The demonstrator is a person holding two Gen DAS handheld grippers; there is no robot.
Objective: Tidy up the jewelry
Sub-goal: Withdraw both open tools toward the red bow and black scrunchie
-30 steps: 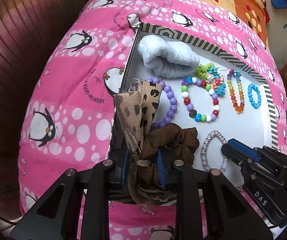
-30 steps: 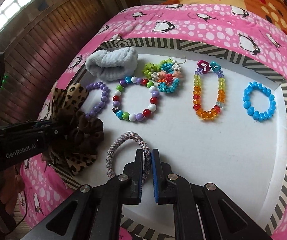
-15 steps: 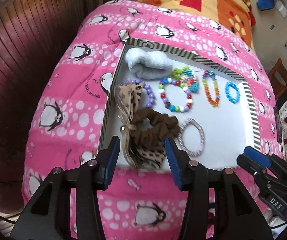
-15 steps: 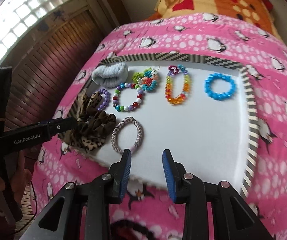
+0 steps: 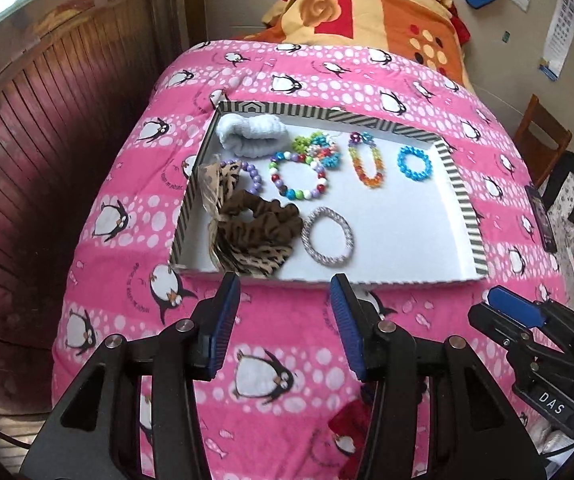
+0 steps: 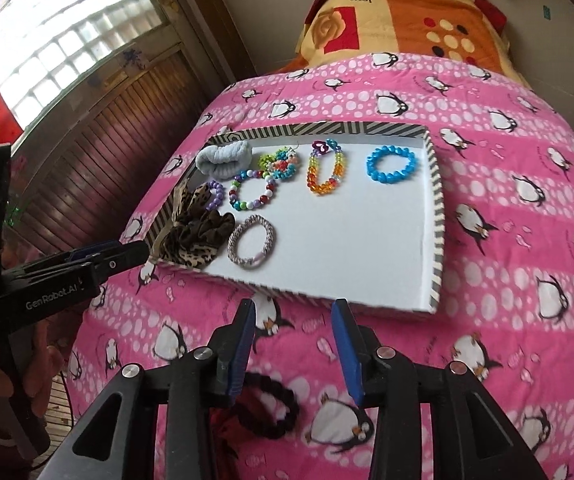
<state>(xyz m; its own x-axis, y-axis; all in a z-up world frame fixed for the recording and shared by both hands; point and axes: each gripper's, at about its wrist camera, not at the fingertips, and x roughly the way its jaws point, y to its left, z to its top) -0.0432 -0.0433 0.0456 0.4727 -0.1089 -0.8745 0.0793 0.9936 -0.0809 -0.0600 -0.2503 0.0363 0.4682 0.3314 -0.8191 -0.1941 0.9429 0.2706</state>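
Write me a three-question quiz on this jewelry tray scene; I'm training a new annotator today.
1. True or false: the left gripper holds the leopard-print scrunchie.
2. Which item lies nearest the tray's right wall? A) blue bead bracelet B) silver braided band C) pale blue cloth
3. Fill in: between the right gripper's fingers there is ____.

Key: 1 false, it lies in the tray and the gripper is open; 2 A; 3 nothing.

Both wrist cams look down, share tray (image 5: 461, 196) (image 6: 437, 216).
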